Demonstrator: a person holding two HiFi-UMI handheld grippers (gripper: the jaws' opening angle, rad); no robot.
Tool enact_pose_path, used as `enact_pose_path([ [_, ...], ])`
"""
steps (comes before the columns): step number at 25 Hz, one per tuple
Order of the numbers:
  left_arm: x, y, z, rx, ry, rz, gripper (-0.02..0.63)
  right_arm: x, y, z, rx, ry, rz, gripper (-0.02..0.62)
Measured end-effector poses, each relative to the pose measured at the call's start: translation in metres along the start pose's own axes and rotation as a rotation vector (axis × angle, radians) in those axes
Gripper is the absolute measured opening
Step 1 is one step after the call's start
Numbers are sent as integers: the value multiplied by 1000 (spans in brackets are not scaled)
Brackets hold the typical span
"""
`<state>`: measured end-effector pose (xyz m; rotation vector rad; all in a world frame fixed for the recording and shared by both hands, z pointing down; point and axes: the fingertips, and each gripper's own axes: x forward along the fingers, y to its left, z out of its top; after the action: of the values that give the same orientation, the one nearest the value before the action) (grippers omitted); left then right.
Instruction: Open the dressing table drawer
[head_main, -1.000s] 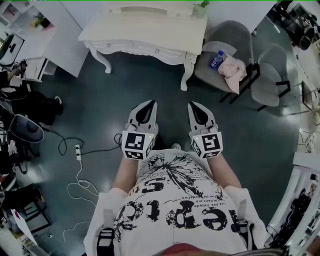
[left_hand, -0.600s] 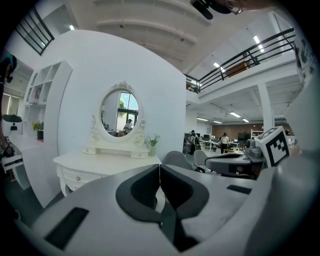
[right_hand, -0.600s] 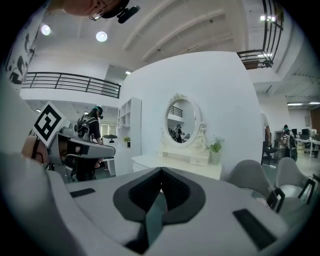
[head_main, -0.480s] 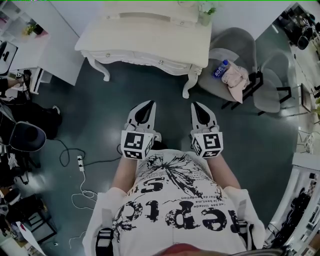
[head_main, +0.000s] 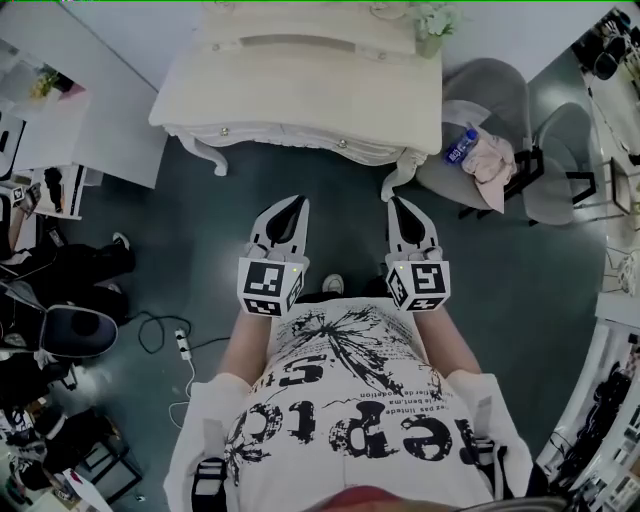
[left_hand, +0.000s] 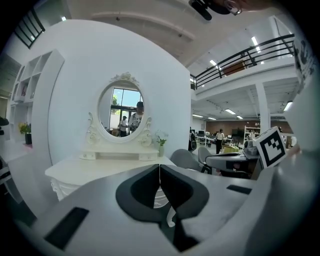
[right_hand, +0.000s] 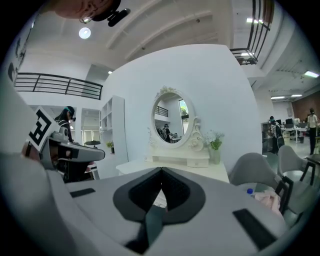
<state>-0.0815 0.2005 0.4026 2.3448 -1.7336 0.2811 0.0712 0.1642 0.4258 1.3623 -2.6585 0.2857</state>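
Note:
The white dressing table (head_main: 300, 85) stands straight ahead, its drawer front (head_main: 290, 138) closed, with two small knobs (head_main: 224, 131) showing. My left gripper (head_main: 298, 203) and right gripper (head_main: 397, 203) are held side by side in the air, pointing at the table and a short way from its front edge. Both are shut with nothing between the jaws. In the left gripper view the shut tips (left_hand: 159, 167) point at the tabletop (left_hand: 95, 170) under the oval mirror (left_hand: 122, 112). The right gripper view shows the same table (right_hand: 185, 167) beyond its shut tips (right_hand: 161, 171).
Two grey chairs (head_main: 485, 100) stand right of the table, one holding a bottle (head_main: 460, 146) and a pink cloth (head_main: 496, 160). A vase of flowers (head_main: 432, 25) sits on the table's right corner. A white shelf unit (head_main: 80, 120) is on the left; a power strip (head_main: 184, 344) lies on the floor.
The person has walked towards the dressing table, which now sits lower and larger in the head view. Both grippers have travelled forward with the person, still shut.

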Motion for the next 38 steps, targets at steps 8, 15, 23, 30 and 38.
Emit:
enact_pose_path([
  [8,52,33,-5,-35,31,29,18,67,-30,2,15,37,16,17],
  [15,133,63,23,-31,28,79,20,150,-84,24,15,38,62,17],
  [23,247,85,70,-36,13,104,20,241,-150,58,-48,74,136,17],
  [30,319,95,75,-51,31,64,20,296,-194,58,-32,108,112,17],
  [38,379,129,82,-48,68,-54,19,344,-218,55,17,151,-30,17],
])
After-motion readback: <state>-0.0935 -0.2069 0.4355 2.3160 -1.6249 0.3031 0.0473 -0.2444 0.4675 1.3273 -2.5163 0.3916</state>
